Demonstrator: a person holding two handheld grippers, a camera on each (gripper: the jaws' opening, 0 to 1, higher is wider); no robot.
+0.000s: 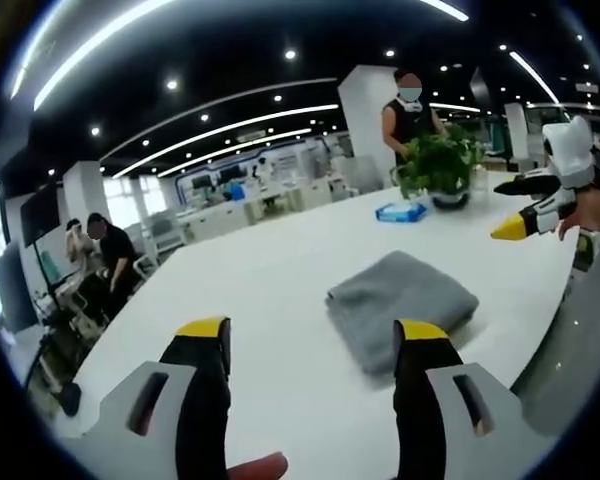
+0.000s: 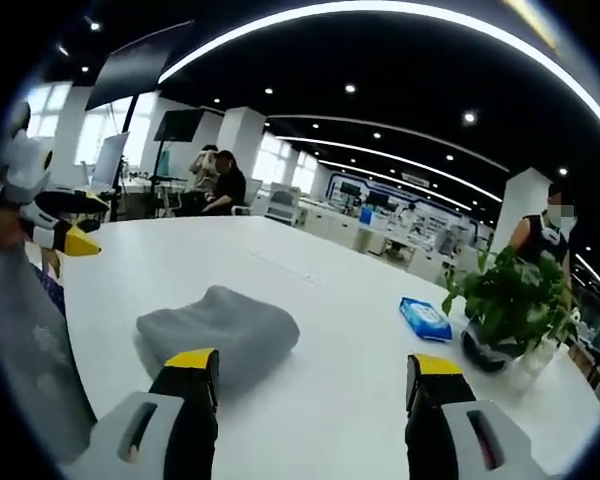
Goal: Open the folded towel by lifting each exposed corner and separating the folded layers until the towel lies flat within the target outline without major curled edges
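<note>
A grey towel (image 1: 401, 301) lies folded in a thick pad on the white table (image 1: 280, 270). My left gripper (image 1: 312, 335) is open, its yellow-tipped jaws wide apart just short of the towel, which sits ahead toward the right jaw. My right gripper (image 1: 515, 208) hovers at the right, above the table edge and apart from the towel. In the right gripper view the towel (image 2: 220, 330) lies just beyond the left jaw of my open right gripper (image 2: 313, 365). The left gripper (image 2: 80, 222) shows at the far left edge of that view.
A potted plant (image 1: 440, 165) and a blue packet (image 1: 400, 210) stand on the far side of the table, with a person (image 1: 410, 110) behind them. The plant (image 2: 510, 300) and packet (image 2: 425, 318) lie right of the towel. Seated people (image 2: 220, 180) and desks fill the office beyond.
</note>
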